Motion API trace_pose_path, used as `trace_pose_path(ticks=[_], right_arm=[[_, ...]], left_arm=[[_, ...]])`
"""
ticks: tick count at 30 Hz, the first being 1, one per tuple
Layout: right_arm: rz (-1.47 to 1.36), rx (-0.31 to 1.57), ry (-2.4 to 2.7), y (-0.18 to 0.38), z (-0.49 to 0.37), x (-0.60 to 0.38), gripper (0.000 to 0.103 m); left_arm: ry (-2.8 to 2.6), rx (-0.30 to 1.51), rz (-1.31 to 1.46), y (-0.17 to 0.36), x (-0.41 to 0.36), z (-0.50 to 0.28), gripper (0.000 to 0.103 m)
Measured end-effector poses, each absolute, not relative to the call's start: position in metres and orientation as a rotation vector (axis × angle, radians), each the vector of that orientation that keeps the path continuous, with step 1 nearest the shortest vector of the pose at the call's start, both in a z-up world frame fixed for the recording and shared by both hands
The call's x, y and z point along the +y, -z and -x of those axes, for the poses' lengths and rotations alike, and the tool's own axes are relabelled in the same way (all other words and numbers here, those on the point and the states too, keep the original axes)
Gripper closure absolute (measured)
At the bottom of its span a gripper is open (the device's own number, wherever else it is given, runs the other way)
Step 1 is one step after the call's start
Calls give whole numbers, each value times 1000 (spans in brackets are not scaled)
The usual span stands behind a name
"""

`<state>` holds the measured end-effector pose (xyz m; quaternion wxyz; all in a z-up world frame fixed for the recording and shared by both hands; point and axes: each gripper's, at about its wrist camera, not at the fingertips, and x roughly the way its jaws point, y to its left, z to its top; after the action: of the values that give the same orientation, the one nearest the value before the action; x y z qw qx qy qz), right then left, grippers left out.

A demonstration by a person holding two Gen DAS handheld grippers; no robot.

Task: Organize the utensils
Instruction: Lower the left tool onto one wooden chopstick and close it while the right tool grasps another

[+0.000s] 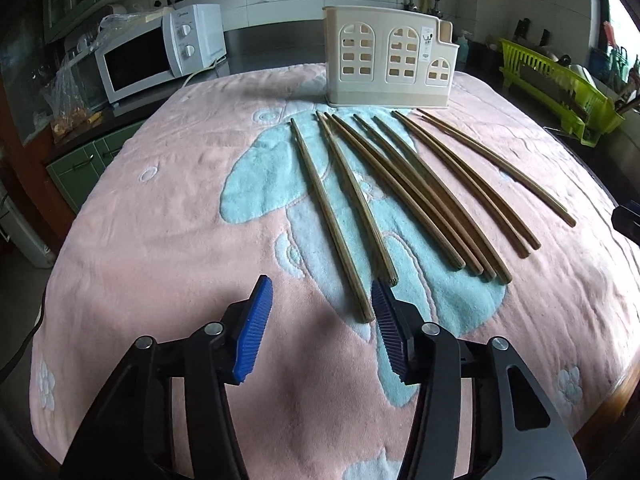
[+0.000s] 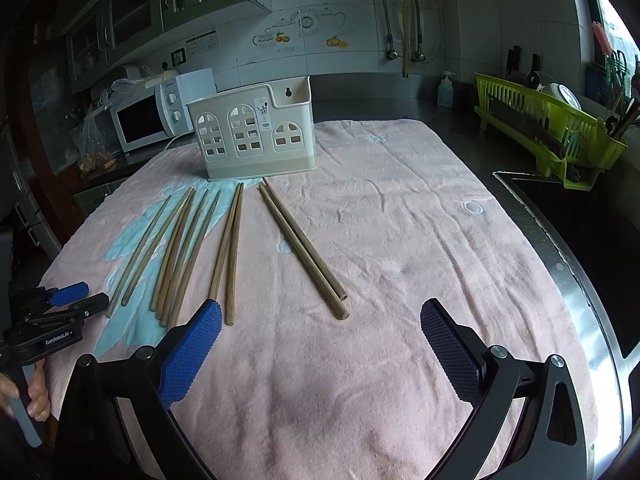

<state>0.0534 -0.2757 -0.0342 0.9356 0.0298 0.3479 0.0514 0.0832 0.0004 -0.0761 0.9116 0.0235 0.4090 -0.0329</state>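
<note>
Several wooden chopsticks point(image 1: 404, 196) lie fanned out on a pink towel point(image 1: 180, 220), tips toward a cream utensil holder point(image 1: 390, 62) with arched window cut-outs at the far edge. My left gripper point(image 1: 322, 310) is open and empty, just short of the near ends of the two leftmost chopsticks point(image 1: 332, 220). In the right wrist view the chopsticks point(image 2: 180, 256) lie left of centre, one pair point(image 2: 304, 248) set apart to the right, the holder point(image 2: 254, 136) behind. My right gripper point(image 2: 320, 326) is open and empty, just short of that pair. The left gripper point(image 2: 80, 300) shows at the far left.
A white microwave point(image 1: 156, 56) and plastic bags stand at the back left. A green dish rack point(image 2: 548, 128) with dishes sits on the right counter beside a steel sink edge point(image 2: 576, 264). A soap bottle point(image 2: 446, 90) stands by the tiled wall.
</note>
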Motion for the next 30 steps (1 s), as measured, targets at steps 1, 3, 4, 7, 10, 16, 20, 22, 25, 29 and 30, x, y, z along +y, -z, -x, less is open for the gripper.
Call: trace_pose_path(ticks=[1, 3, 4, 7, 10, 16, 20, 22, 25, 29, 30], right_arm=[[-62, 714, -103, 36, -55, -277, 7], [-67, 720, -104, 38, -60, -279, 7], [-67, 721, -104, 38, -62, -279, 7], [-64, 728, -103, 40, -68, -280, 7], [-61, 738, -107, 43, -75, -280, 7], [-36, 768, -139, 48, -89, -275, 9], [-32, 797, -182, 49, -102, -275, 29], [-30, 812, -191, 50, -109, -277, 35], [-22, 841, -221, 51, -119, -278, 49], [-15, 861, -229, 52, -127, -281, 61], [-15, 862, -242, 52, -127, -280, 62]], left_arm=[[69, 850, -42, 78, 0, -87, 58], [59, 862, -41, 80, -2, -94, 62], [57, 867, -35, 81, -2, -96, 64], [46, 881, -27, 83, -4, -104, 69], [35, 884, -27, 85, -6, -108, 75], [19, 886, -48, 84, -16, -115, 86], [24, 889, -55, 83, -18, -119, 91], [30, 890, -49, 83, -17, -120, 91], [44, 892, -37, 83, -14, -120, 91], [50, 891, -42, 83, -14, -120, 91], [51, 891, -44, 83, -14, -120, 91]])
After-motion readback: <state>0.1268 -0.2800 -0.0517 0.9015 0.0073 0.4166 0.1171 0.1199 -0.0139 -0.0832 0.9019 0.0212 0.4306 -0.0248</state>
